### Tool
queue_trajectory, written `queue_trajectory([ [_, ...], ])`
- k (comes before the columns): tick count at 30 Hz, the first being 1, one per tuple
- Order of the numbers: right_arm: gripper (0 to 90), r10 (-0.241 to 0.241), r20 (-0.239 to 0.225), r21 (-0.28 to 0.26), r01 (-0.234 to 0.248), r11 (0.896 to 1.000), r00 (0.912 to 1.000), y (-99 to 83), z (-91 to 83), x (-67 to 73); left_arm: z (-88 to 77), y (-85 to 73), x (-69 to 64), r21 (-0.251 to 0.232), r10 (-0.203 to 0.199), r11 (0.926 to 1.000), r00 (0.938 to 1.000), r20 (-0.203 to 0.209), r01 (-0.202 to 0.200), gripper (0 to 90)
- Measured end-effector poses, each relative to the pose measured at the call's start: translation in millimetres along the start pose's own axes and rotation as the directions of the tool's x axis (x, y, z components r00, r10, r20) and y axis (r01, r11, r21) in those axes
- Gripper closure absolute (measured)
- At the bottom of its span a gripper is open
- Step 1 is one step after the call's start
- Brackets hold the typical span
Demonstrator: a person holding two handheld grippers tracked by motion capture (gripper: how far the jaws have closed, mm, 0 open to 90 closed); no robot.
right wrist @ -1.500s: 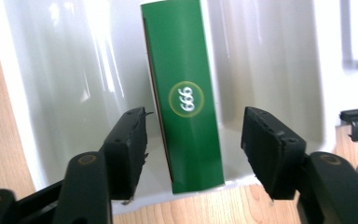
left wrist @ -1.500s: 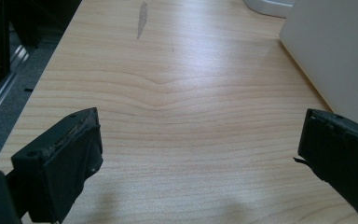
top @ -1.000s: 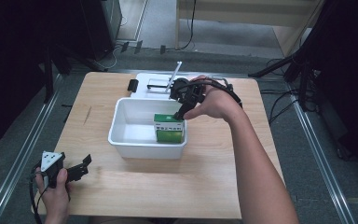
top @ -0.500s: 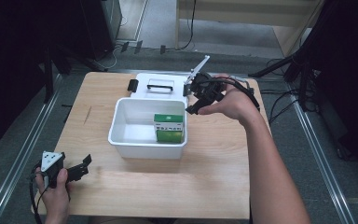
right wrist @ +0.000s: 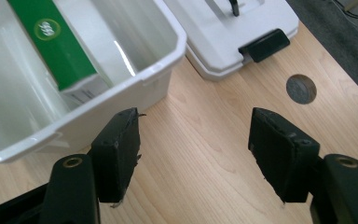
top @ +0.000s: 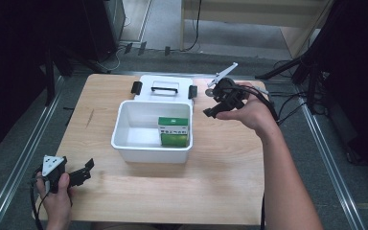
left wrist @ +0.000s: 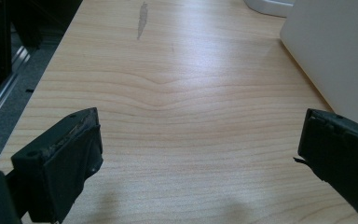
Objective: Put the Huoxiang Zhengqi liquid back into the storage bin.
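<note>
High view: green box sits in the white bin, both claws empty

A green box [top: 174, 132] stands inside the white bin [top: 124, 114] at the middle of the wooden counter [top: 220, 163], against its right wall. Behind the bin lies a white lid [top: 163, 87]. The right claw [top: 210, 111] hovers just right of the bin, jaws wide apart, empty. The left claw [top: 87, 167] rests at the counter's near left corner, also spread, holding nothing.
</note>
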State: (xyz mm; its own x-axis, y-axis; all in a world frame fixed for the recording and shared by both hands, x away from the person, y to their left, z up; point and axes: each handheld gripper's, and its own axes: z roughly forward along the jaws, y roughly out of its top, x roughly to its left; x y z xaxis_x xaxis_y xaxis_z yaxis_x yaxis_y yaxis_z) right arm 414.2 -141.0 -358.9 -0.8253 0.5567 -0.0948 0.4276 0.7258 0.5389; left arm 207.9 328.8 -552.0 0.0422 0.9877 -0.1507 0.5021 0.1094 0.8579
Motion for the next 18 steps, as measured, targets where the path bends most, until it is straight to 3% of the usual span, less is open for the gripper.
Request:
queue_trajectory([
  [9,34.0,0.107,0.031,-0.054,-0.105,0.993,0.9938,-33.4,8.3,-14.6,-0.1,0.0,0.0,0.003,0.003,1.0000,1.0000,-0.001,-0.003,0.6],
  [18,33.3,0.218,0.037,-0.123,-0.212,0.969,0.9753,-69.8,14.3,-23.7,-0.2,-0.1,0.0,0.002,0.006,1.0000,1.0000,-0.001,-0.006,0.7],
])
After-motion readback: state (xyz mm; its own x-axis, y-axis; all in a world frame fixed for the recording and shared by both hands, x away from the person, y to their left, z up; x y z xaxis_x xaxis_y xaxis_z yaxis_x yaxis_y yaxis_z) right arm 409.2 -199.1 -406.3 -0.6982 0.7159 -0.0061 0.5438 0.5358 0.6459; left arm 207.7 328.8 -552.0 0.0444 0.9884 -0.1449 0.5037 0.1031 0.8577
